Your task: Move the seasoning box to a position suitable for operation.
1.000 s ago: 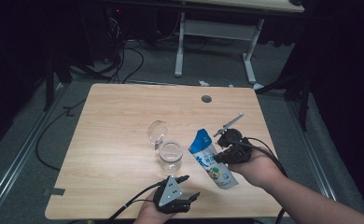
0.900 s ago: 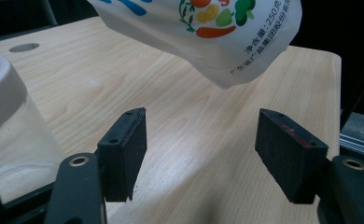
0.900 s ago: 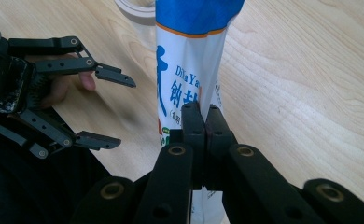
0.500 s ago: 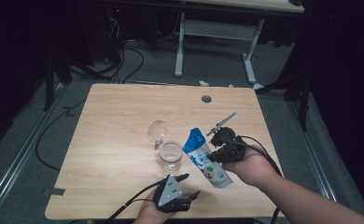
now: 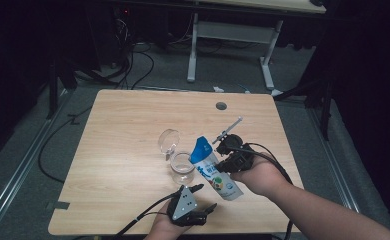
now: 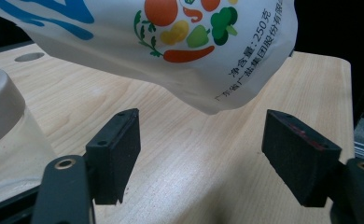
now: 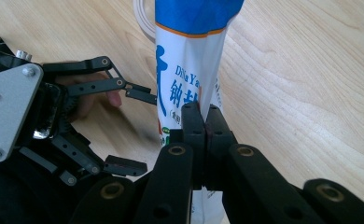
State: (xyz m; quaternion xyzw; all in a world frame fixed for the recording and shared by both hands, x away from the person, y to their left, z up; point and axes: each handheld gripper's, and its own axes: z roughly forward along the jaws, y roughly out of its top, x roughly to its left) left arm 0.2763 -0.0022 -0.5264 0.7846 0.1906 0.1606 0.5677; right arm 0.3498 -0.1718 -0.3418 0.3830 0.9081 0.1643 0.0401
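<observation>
My right gripper (image 5: 223,164) is shut on a white and blue salt bag (image 5: 209,167) printed with vegetables and holds it tilted over the table, blue top toward the far side. In the right gripper view the pads (image 7: 194,122) pinch the bag (image 7: 189,56) flat. A clear glass jar (image 5: 182,169) stands just left of the bag, with its lid (image 5: 168,142) lying behind it. My left gripper (image 5: 206,197) sits near the front edge; its jaws have just been opening, with nothing between them. In the left gripper view the bag's lower end (image 6: 171,46) hangs beyond the open gripper (image 6: 201,140).
The wooden table (image 5: 123,125) has a round cable hole (image 5: 221,106) at the far side. The jar (image 6: 3,121) rises close at the left of the left gripper view. Cables trail off the front edge. A white desk frame (image 5: 233,45) stands on the floor behind.
My right gripper has carried the bag a little to the left, closer to the jar. The left gripper stays in place with its jaws slightly wider.
</observation>
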